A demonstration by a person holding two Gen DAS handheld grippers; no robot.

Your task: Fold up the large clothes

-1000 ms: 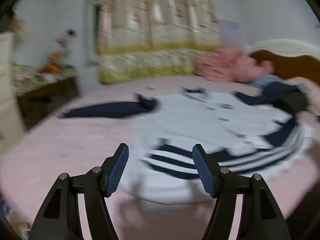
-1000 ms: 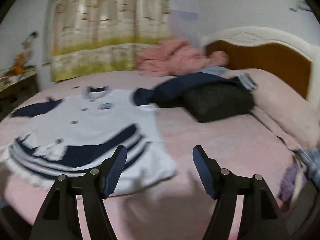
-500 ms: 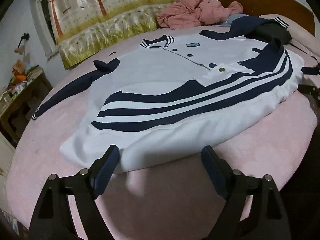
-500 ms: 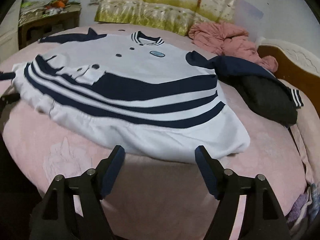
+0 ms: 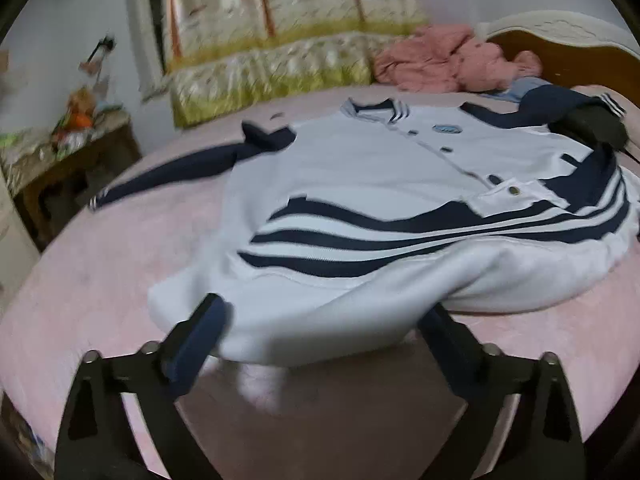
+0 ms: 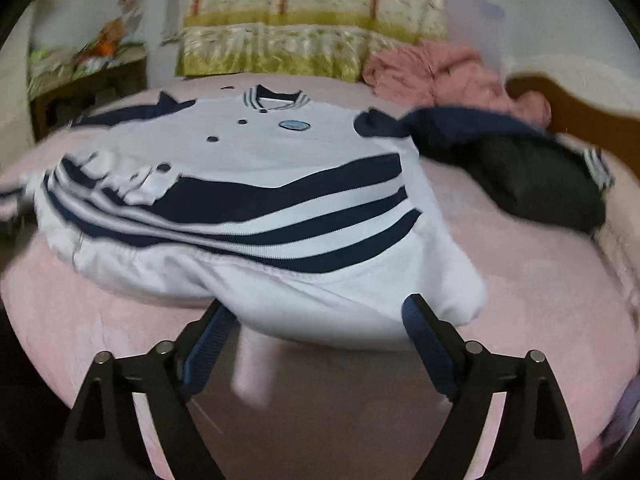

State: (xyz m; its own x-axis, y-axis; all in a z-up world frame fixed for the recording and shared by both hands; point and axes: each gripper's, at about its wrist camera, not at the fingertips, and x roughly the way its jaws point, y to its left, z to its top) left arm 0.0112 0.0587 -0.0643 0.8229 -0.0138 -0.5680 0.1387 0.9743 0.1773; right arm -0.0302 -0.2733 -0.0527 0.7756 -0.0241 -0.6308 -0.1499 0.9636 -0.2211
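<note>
- Viewing the jacket (image 5: 360, 168), I find it spread flat on the pink bed (image 5: 100, 280).
- Left gripper (image 5: 320, 328): jaws opening, hem between them, ungripped.
- Right gripper (image 6: 316, 320): the same.

Home bedroom, pink-covered bed (image 5: 120, 264), wooden headboard (image 5: 568, 56), tree-print curtain (image 5: 280, 20), cluttered side table (image 5: 60, 160)

Matt knit jacket (image 5: 360, 168) on fuzzy pink bedcover (image 5: 100, 280) — glossy wooden headboard (image 5: 568, 60).
</note>
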